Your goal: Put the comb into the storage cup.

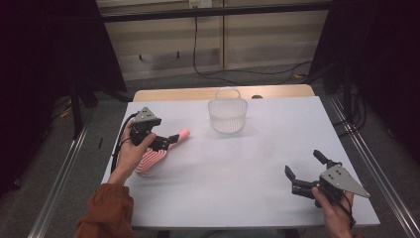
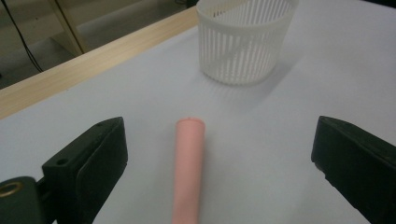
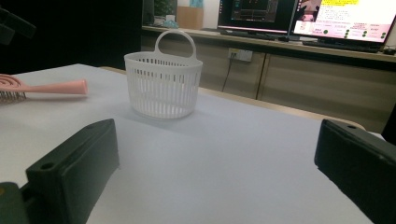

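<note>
A pink hairbrush (image 1: 150, 159) lies on the white table (image 1: 247, 163) at the left, its handle (image 2: 189, 163) pointing toward a white slatted basket (image 1: 228, 115). My left gripper (image 1: 167, 141) is open low over the brush, with the handle lying between its two jaws and touching neither. The basket (image 2: 243, 42) stands upright just beyond the handle's tip. My right gripper (image 1: 303, 163) is open near the front right of the table with nothing between its fingers; its view looks across at the basket (image 3: 163, 86) and the brush (image 3: 46, 87).
The wooden table edge (image 1: 198, 93) runs along the far side behind the basket. Cables lie on the floor beyond it. Monitors (image 3: 345, 16) stand on a counter in the right gripper view. Bare white tabletop spreads between the two grippers.
</note>
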### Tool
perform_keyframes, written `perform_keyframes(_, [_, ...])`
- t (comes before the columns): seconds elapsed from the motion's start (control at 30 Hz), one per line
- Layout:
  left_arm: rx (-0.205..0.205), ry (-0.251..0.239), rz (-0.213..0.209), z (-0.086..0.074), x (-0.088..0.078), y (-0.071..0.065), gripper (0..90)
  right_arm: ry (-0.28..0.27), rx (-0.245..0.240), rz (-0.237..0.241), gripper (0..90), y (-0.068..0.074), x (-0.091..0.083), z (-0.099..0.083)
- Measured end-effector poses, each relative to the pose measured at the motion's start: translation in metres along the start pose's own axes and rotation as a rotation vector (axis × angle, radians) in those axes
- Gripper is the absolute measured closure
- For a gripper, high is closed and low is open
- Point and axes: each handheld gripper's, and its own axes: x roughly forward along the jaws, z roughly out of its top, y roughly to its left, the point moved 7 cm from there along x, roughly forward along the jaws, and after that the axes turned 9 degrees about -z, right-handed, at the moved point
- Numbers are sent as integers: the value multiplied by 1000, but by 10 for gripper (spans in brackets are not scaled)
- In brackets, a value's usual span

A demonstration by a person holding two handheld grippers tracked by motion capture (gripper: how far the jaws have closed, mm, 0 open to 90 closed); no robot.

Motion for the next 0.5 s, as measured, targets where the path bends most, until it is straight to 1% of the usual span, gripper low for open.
perform_keyframes(0.03, [-7,-19,10,0,-5,1,31,-1,0,1,0,0,0,0])
perform_keyframes(0.1, [-13,-29,14,-3,-8,3,30,-1,0,2,0,0,0,0])
perform_keyframes(0.13, [-13,-29,14,-3,-8,3,28,-1,0,2,0,0,0,0])
perform_keyframes(0.17, [-29,-16,14,-5,-8,4,28,-2,2,3,0,0,0,0])
perform_keyframes(0.2, [-25,-3,3,-7,-9,4,28,-2,2,3,0,0,0,0])
perform_keyframes(0.23, [-35,2,0,-10,-11,5,33,-4,1,4,0,0,-1,0])
perform_keyframes(0.27, [-35,2,0,-10,-11,5,32,-4,1,4,0,0,-1,0])
perform_keyframes(0.3, [-23,5,11,-11,-13,7,31,-5,3,5,0,1,-1,0])
perform_keyframes(0.33, [-29,2,20,-12,-14,8,31,-5,3,5,0,1,-1,0])
perform_keyframes(0.37, [-36,-1,20,-13,-16,8,34,-4,1,6,0,0,0,0])
perform_keyframes(0.4, [-35,-1,20,-14,-18,9,34,-4,1,6,0,0,0,0])
perform_keyframes(0.43, [-33,3,39,-16,-21,10,40,-4,0,6,0,0,0,0])
perform_keyframes(0.5, [-30,-2,33,-16,-22,9,39,-5,-1,6,0,1,-1,0])
